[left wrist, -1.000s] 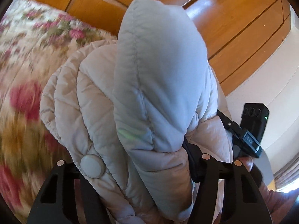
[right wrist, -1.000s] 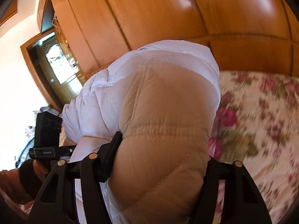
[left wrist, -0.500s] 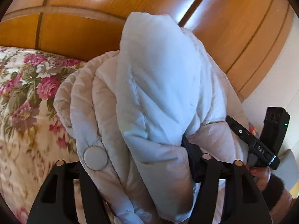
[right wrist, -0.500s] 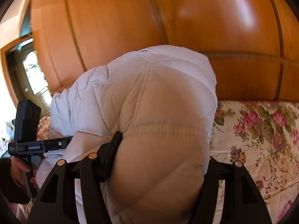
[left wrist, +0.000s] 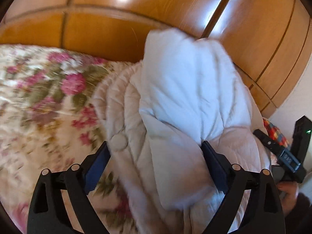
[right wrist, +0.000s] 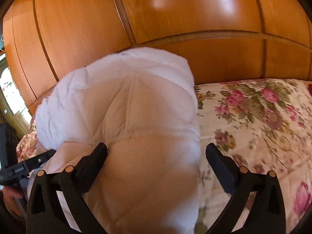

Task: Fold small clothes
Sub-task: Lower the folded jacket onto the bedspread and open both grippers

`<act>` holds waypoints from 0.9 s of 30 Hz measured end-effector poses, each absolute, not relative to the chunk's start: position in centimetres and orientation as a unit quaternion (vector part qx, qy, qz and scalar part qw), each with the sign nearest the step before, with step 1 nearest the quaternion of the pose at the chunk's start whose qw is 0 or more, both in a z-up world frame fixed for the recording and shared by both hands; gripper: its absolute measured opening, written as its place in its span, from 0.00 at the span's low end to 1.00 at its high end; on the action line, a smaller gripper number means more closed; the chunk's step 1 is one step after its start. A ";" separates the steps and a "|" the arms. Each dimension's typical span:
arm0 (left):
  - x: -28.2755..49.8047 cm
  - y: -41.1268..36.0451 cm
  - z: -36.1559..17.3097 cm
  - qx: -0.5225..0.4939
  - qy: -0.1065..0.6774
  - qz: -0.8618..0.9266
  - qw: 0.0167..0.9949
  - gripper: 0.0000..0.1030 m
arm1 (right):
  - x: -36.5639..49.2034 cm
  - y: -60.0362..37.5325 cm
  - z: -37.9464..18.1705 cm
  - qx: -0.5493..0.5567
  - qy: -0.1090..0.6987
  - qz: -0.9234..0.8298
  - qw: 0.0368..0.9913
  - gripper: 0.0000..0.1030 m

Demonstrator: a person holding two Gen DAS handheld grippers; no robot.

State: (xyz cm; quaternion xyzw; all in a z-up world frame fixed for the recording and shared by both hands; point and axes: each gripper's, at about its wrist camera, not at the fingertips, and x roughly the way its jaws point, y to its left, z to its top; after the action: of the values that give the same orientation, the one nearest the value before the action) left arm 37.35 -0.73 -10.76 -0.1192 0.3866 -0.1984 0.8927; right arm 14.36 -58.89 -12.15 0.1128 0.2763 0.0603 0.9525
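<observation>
1. The left gripper (left wrist: 154,165) points downward over the bed, its black jaws spreading apart. The pale beige quilted puffer jacket (left wrist: 175,117) bulges up between them. The blue-padded jaw on the picture's left stands clear of the fabric, beside a round covered button (left wrist: 118,143); the other jaw touches the jacket's side.
2. The right gripper (right wrist: 156,167) also tilts downward, its jaws opening wide. The jacket (right wrist: 126,117) sits between them: one jaw lies against the fabric, while the other stands apart from it over the bedspread.
3. In the left wrist view the other gripper's black body (left wrist: 292,152) shows at the right edge, with a small green light and a hand (left wrist: 288,195) below it. Its label is too blurred to read.
4. In the right wrist view the left gripper's black body (right wrist: 15,167) shows at the left edge, held by a hand (right wrist: 11,197). Writing on its side is too small to make out.
5. The jacket is bunched in a mound, white lining uppermost, on a cream bedspread with pink roses and green leaves (right wrist: 263,117).
6. Glossy orange-brown wooden panelling (right wrist: 175,19) rises behind the bed. A bright window or glass door (right wrist: 7,89) shows at the far left of the right wrist view.
</observation>
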 end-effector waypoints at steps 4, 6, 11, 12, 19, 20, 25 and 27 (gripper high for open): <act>33.2 0.3 -8.6 -0.113 0.346 -0.173 0.915 0.88 | 10.2 -58.2 -11.3 0.093 0.254 0.047 0.962 0.98; 31.9 0.3 -7.7 -0.117 0.323 -0.162 0.925 0.88 | 7.7 -57.5 -10.7 0.083 0.234 0.036 0.968 0.98; 31.6 -1.1 -9.0 -0.059 0.338 -0.113 0.932 0.89 | 8.2 -54.7 -11.3 0.047 0.256 0.034 0.965 0.98; 32.0 -1.3 -9.7 -0.053 0.343 -0.106 0.932 0.89 | 8.8 -54.0 -11.8 0.036 0.269 0.032 0.962 0.98; 32.7 -1.4 -12.5 -0.024 0.369 -0.071 0.927 0.89 | 10.7 -53.7 -14.8 0.032 0.301 0.021 0.953 0.98; 32.6 -1.1 -12.7 -0.030 0.369 -0.072 0.926 0.89 | 10.2 -54.0 -14.6 0.043 0.298 0.021 0.953 0.98; 28.5 -0.2 -11.6 -0.080 0.349 -0.079 0.930 0.90 | 6.3 -54.9 -13.9 0.081 0.282 0.023 0.956 0.98; 26.9 -0.2 -11.4 -0.080 0.343 -0.078 0.933 0.92 | 4.5 -55.0 -13.9 0.082 0.282 0.018 0.956 0.98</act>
State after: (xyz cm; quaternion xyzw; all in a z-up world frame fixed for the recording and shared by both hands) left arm 26.92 -0.24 -11.38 -0.0799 0.3429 -0.0780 0.9327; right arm 4.48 -54.96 -13.92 0.0816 0.2818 0.0184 0.9558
